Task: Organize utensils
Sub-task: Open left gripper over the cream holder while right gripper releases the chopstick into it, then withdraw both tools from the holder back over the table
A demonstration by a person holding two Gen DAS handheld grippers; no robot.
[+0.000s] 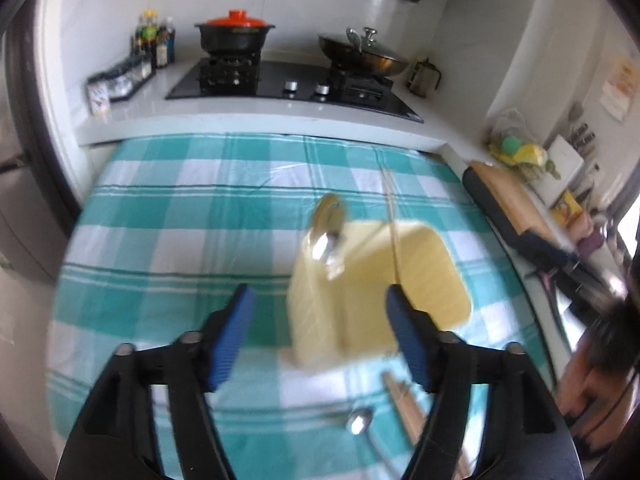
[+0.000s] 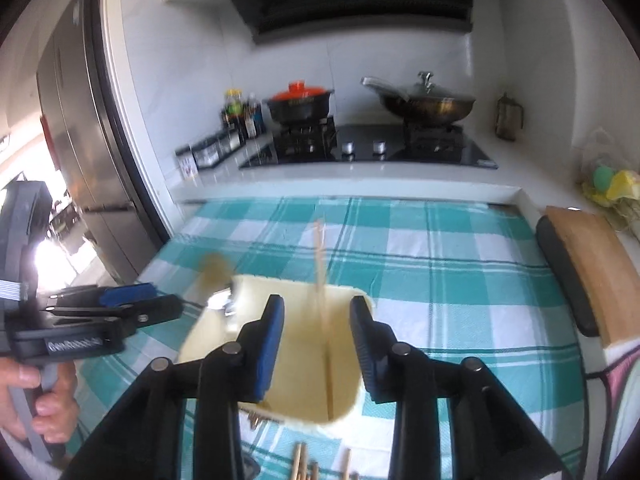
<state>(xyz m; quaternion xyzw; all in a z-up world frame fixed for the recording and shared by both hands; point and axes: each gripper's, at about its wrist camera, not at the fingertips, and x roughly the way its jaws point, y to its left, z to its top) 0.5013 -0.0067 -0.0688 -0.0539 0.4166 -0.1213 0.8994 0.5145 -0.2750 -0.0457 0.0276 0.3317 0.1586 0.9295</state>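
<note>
A pale yellow utensil holder (image 1: 420, 280) stands on the teal checked tablecloth (image 1: 180, 208). A metal spoon (image 1: 326, 236) leans out of its left side and a wooden chopstick (image 1: 394, 220) stands in it. My left gripper (image 1: 320, 300) is open and empty, just short of the holder. A loose spoon (image 1: 360, 420) and chopsticks (image 1: 404, 400) lie on the cloth below. In the right wrist view my right gripper (image 2: 318, 312) is open above the holder (image 2: 304, 364), the blurred chopstick (image 2: 322, 280) between its fingers. More chopsticks (image 2: 300, 460) lie near the bottom edge. The left gripper (image 2: 120, 304) shows at the left.
Behind the table runs a white counter (image 1: 240, 114) with a gas hob (image 1: 292, 84), a black pot with a red lid (image 1: 236, 34) and a lidded wok (image 1: 364, 54). Bottles (image 1: 154, 40) stand at the back left. A wooden board (image 2: 592, 268) lies at the right.
</note>
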